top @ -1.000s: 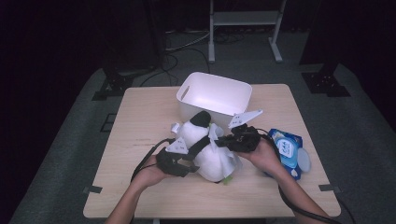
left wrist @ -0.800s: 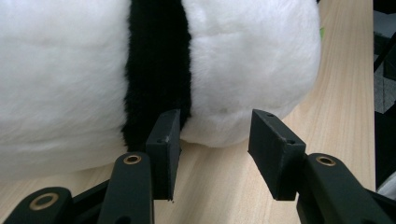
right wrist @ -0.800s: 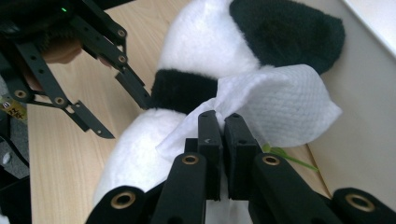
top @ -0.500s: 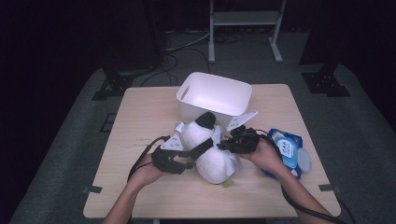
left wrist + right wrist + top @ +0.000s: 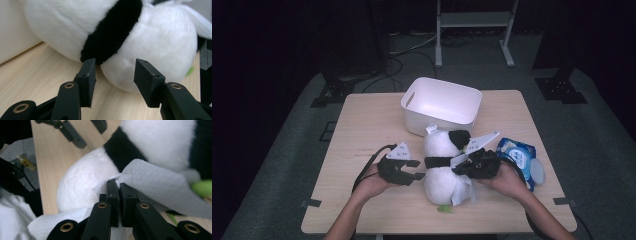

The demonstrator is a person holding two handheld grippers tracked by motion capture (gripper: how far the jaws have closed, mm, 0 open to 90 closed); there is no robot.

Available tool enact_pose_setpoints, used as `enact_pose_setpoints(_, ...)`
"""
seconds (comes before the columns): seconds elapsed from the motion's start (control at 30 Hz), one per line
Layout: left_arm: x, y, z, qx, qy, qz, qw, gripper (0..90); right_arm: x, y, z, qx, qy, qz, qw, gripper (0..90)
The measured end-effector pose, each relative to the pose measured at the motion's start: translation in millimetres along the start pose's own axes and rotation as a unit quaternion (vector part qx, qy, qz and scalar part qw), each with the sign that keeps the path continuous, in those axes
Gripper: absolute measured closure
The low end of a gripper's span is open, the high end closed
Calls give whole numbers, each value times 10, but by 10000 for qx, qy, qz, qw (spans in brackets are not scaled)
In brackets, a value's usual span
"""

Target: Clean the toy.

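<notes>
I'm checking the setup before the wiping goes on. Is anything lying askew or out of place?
The plush panda lies toppled on the table, not upright. The right gripper pinches a white wipe against it. Otherwise nothing stands out.

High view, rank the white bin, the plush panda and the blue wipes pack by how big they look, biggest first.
1. White bin and plush panda: too alike to rank, and the panda lies nearer the camera.
2. Blue wipes pack: clearly smallest, partly hidden by the right hand.

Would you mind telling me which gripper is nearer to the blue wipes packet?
Right. The right gripper works beside the blue wipes packet, pinching a white tissue; the left gripper sits beyond the plush panda.
</notes>
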State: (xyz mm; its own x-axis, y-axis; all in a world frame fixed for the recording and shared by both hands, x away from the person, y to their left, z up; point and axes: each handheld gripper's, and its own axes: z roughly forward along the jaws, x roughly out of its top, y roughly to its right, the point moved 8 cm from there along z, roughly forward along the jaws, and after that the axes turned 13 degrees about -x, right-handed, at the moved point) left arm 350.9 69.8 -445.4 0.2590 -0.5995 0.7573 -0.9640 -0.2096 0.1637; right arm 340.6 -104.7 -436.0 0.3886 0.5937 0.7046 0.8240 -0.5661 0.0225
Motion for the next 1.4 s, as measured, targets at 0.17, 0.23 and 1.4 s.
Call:
enact_pose_setpoints(0.17, 92, 45, -7, -88, 98, 42, 9999, 506, -59, -134, -8, 143, 36, -11, 9999, 866)
enact_pose_setpoints(0.23, 123, 67, 5, -133, 116, 51, 9998, 503, -82, -169, -5, 167, 54, -37, 9998, 866)
enact_pose_setpoints(1.4, 222, 230, 206, -354, -259, 180, 9989, 529, -226, -417, -69, 448, 299, -42, 9985, 864)
